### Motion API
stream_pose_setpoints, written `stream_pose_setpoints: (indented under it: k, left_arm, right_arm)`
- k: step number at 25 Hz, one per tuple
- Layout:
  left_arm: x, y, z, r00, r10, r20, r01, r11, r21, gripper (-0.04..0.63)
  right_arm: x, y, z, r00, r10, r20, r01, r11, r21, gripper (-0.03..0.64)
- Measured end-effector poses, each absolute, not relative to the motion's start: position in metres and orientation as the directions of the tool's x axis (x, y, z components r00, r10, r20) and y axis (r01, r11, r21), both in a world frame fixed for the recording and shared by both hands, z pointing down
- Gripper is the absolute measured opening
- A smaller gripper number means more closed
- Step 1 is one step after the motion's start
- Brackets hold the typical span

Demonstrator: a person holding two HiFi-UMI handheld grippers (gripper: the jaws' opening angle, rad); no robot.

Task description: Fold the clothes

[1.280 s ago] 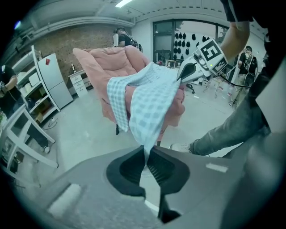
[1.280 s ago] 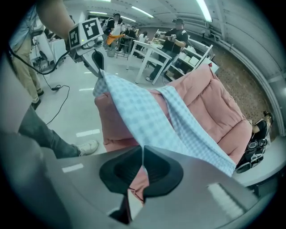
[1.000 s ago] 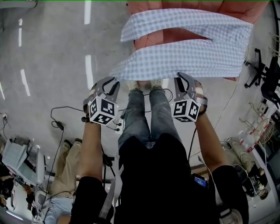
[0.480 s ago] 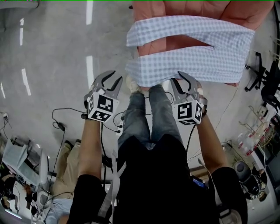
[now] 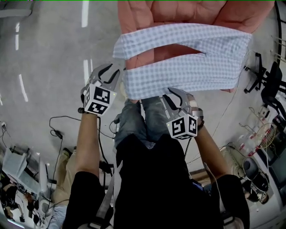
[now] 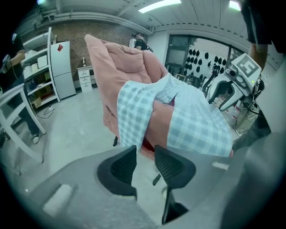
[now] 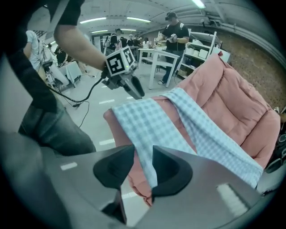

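Observation:
A blue-and-white checked garment (image 5: 187,67) lies across a pink padded chair (image 5: 178,13), its two legs pointing left. My left gripper (image 5: 111,74) is just off the garment's near left corner. Its jaws have just been opening, and nothing is between them (image 6: 144,150). My right gripper (image 5: 172,96) is at the garment's near edge. Its jaws have also just been opening, and the pads do not press on anything (image 7: 143,152). The checked cloth (image 7: 152,125) shows through their gap, beyond the tips. In the left gripper view the garment (image 6: 196,120) drapes over the chair (image 6: 120,67).
Black cables (image 5: 58,129) run over the grey floor to my left. An office chair (image 5: 268,76) and clutter stand at the right. A white fridge and shelves (image 6: 62,67) stand behind the pink chair. White tables (image 7: 156,58) and several people fill the far room.
Both grippers were at the garment's near edge; now their jaws stand apart. The left has slid out to the cloth's left corner, and the right has drawn back a little toward me.

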State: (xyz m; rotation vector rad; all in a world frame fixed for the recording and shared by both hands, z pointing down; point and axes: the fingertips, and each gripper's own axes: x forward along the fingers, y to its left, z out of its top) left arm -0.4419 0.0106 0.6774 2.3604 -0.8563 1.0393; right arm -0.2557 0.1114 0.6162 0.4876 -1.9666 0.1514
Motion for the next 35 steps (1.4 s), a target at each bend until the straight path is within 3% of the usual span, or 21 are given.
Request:
stream_pose_setpoints:
  k: [15, 19, 22, 26, 35]
  left_arm:
    - [-0.41, -0.025, 0.715, 0.472, -0.326, 0.819, -0.629, -0.776, 0.053, 0.137]
    - [-0.407, -0.033, 0.712, 0.471, -0.36, 0.805, -0.651, -0.758, 0.042, 0.021]
    - [-0.415, -0.029, 0.698, 0.484, -0.37, 0.793, -0.661, -0.748, 0.054, 0.015]
    - [-0.436, -0.028, 0.667, 0.486, -0.401, 0.776, -0.687, -0.724, 0.056, 0.015]
    - [-0.467, -0.046, 0.595, 0.457, -0.478, 0.75, -0.708, -0.706, -0.018, 0.014]
  right_arm:
    - [-0.205, 0.03, 0.594, -0.33, -0.41, 0.85, -0.59, 0.793, 0.153, 0.13]
    - [-0.195, 0.025, 0.602, -0.32, -0.409, 0.855, -0.584, 0.796, 0.163, 0.129]
    - [-0.199, 0.011, 0.604, -0.316, -0.43, 0.846, -0.58, 0.793, 0.187, 0.129]
    - [-0.211, -0.026, 0.607, -0.298, -0.505, 0.81, -0.532, 0.792, 0.298, 0.13]
    - [-0.215, -0.084, 0.642, -0.206, -0.598, 0.774, -0.292, 0.793, 0.535, 0.173]
